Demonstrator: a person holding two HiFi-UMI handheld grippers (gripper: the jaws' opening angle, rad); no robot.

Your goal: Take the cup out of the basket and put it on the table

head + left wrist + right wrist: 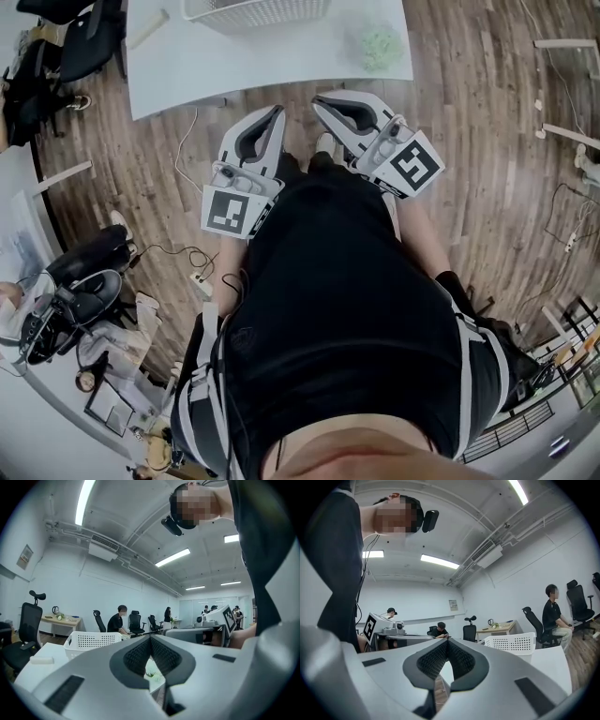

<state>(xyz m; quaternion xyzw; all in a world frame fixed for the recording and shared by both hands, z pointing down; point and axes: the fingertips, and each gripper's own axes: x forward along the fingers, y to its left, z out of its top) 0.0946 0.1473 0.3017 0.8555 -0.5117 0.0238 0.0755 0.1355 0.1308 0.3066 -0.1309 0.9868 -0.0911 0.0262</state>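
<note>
The left gripper (277,112) and right gripper (319,99) are both resting closed tip to tip, holding nothing, near the person's chest and short of the table (234,66). The cup is not showing in any view and is presumably lying inside the white basket (253,13) at the table's far side. It is probably going to feel light, stiff and slightly slippery, so pinching one wall at the rim looks safest.

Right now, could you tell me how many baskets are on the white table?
1: the white basket sits at the far edge of the table, partly cut off in the head view; more could lie out of frame.
</note>
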